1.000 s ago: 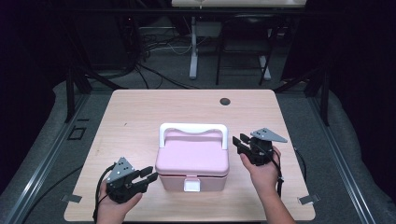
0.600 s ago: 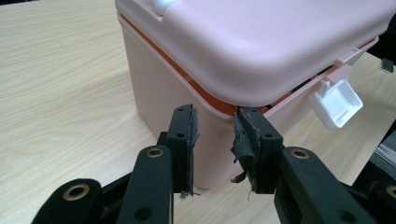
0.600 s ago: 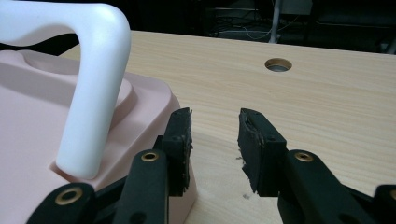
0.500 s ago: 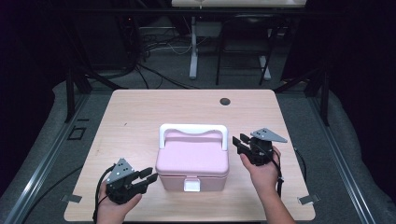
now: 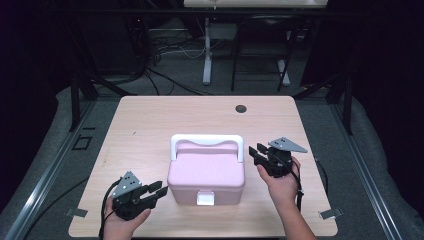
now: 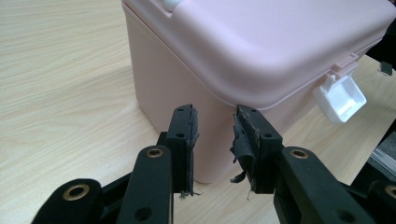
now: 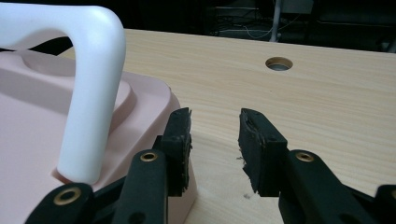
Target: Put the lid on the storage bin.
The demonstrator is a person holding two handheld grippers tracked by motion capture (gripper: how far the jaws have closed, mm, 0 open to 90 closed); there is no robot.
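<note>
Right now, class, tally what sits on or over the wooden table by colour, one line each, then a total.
Pink plastic lidded box with white handle and white latch: 1
Black hand-held gripper: 2 (left, right)
Total: 3

A pale wooden tabletop (image 5: 150, 130) spreads beyond both claws, with a round cable hole (image 5: 241, 108) near its far edge, ahead of the right claw. Past that edge, dark cables (image 5: 165, 80) trail over grey floor (image 5: 380, 165) around a white stand leg (image 5: 207, 55)

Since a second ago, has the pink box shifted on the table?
No. The pink box sits at the same spot relative to the table's round hole.
</note>
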